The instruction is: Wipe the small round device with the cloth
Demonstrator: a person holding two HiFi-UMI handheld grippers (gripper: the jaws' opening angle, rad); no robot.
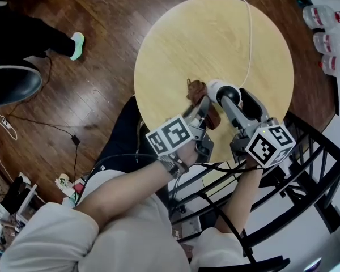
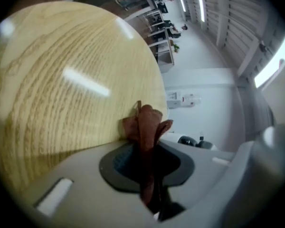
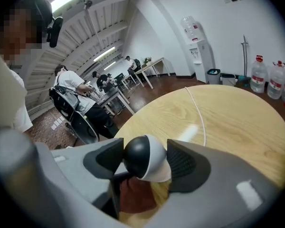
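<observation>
No legible text, brand or number — bottle labels (image 1: pixel 335 17) too small to read.

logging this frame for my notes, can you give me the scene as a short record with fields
surface: round light wooden table
left gripper: shut on crumpled brown cloth
right gripper: shut on small round white-and-black device
cloth and device: side by side at the table's near edge; contact unclear
also on table: thin white cable
</observation>
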